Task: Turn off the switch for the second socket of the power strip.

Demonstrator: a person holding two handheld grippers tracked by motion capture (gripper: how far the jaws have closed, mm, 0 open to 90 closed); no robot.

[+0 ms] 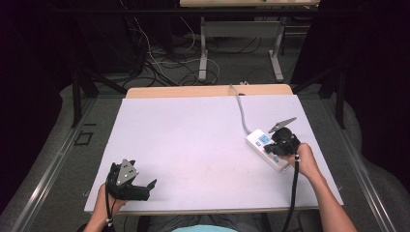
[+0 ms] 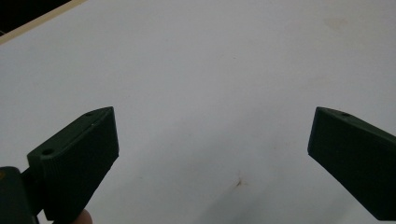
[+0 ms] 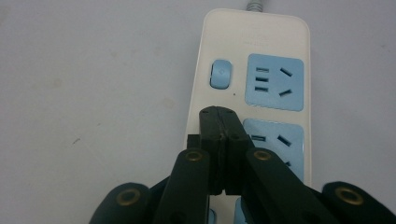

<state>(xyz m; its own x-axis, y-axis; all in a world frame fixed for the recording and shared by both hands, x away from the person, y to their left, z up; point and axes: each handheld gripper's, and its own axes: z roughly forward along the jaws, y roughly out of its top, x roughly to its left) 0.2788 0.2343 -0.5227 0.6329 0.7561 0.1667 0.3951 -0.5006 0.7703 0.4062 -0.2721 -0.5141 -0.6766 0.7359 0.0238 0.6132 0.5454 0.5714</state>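
Work in hand: the right gripper (image 3: 219, 116) hangs over a white power strip (image 1: 263, 147) with pale blue sockets; judged from its pose, the aim is the strip's blue switch button (image 3: 220, 73).

Power strip, place: it lies flat on the white table (image 1: 193, 145), toward the right edge, well apart from the left hand (image 1: 104, 200). Its grey cord (image 1: 240, 108) runs off the far end toward the back of the table.

Power strip, long axis: in the high view it runs slantwise, from the cord end farther off and to the left down to the near end on the right. In the right gripper view that axis runs almost straight up the frame, in line with the jaws.

Right gripper, jaws: pressed together tip to tip, nothing between them, forming one blunt point. Whether the tips touch the strip's face cannot be told.

Key relation: the button lies just ahead of the closed tips, along the strip's long axis toward the cord end, on the strip's left margin beside the farthest socket (image 3: 274, 81). The tips sit beside the next socket (image 3: 275, 142), almost in line with the button.

Next move, as a judgement: a short push forward along the strip and then down onto the button; little sideways correction looks needed.

Left gripper (image 2: 212, 144): jaws stand wide apart over bare table, holding nothing, near the table's front left corner.

Nearer hand: the right hand (image 1: 304, 162), by far.
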